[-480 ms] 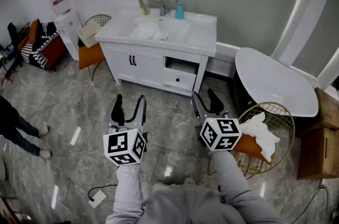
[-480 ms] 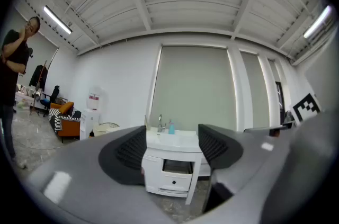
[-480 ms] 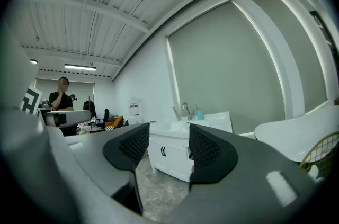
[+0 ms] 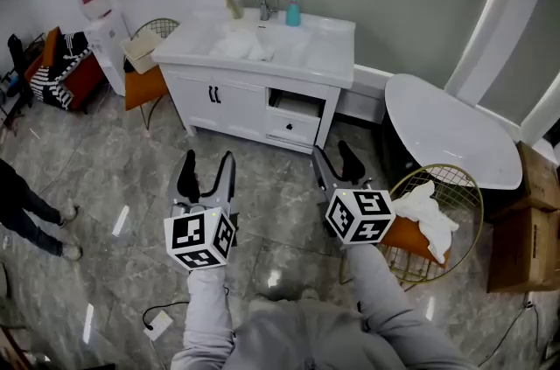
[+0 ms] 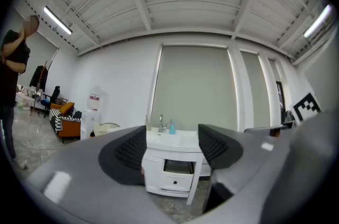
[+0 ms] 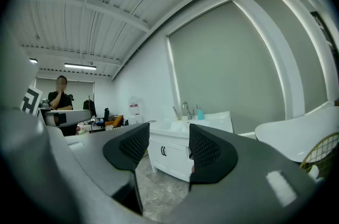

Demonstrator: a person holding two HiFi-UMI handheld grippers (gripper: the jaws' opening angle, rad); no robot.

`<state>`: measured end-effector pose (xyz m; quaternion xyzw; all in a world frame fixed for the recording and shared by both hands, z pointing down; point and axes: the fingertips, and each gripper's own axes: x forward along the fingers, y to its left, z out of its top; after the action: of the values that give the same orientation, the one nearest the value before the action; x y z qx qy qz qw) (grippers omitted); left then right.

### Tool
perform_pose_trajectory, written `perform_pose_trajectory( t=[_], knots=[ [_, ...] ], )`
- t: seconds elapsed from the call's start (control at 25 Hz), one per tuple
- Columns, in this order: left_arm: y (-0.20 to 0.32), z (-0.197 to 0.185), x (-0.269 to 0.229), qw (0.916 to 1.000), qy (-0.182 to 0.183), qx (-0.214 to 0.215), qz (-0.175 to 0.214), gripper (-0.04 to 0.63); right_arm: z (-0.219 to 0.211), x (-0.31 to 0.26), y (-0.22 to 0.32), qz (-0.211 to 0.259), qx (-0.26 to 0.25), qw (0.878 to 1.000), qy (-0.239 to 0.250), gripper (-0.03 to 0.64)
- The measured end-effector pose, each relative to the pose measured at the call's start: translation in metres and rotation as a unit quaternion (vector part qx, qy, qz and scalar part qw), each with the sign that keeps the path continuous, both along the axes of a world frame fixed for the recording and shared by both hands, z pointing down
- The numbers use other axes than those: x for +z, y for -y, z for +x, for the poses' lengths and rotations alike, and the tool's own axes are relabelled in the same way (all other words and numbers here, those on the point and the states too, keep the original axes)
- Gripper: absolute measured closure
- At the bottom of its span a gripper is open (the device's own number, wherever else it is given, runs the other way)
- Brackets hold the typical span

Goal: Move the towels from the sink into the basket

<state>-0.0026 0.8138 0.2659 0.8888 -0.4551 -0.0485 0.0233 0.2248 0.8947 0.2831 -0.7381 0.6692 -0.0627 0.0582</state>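
Crumpled white towels in sink

Left gripper, right gripper — level, side by side, fingers apart, empty.

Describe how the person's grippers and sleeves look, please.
The left gripper and right gripper each have two black jaws with ribbed pads on a grey body, plus a white cube with black square markers. The sleeves are light grey.

Towels in the sink indistinct at this distance; cardboard box edge-cropped.
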Motion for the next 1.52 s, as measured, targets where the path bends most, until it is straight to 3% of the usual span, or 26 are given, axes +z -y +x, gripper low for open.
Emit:
perform_pose_trajectory(
  t=[0.48, 0.88, 1.2, 1.52],
  knots=[
    [0.019, -0.016, 0.005, 0.9999, 0.004, 0.009, 0.002, 0.239, -0.024, -0.003, 0.017, 0.005, -0.013, 1.000, -0.004, 0.380],
    [0.063, -0.039, 0.018, 0.9995, 0.009, 0.029, -0.003, 0.239, -0.051, 0.015, 0.050, -0.001, -0.004, 1.000, -0.001, 0.379],
    [0.151, -0.009, 0.030, 0.9997, 0.020, 0.014, -0.003, 0.239, -0.014, 0.027, 0.146, 0.007, -0.019, 1.000, 0.010, 0.379],
    [0.256, 0.033, 0.011, 0.9996, 0.020, -0.019, 0.006, 0.239, 0.033, 0.013, 0.271, 0.015, -0.067, 0.998, 0.010, 0.377]
  ],
)
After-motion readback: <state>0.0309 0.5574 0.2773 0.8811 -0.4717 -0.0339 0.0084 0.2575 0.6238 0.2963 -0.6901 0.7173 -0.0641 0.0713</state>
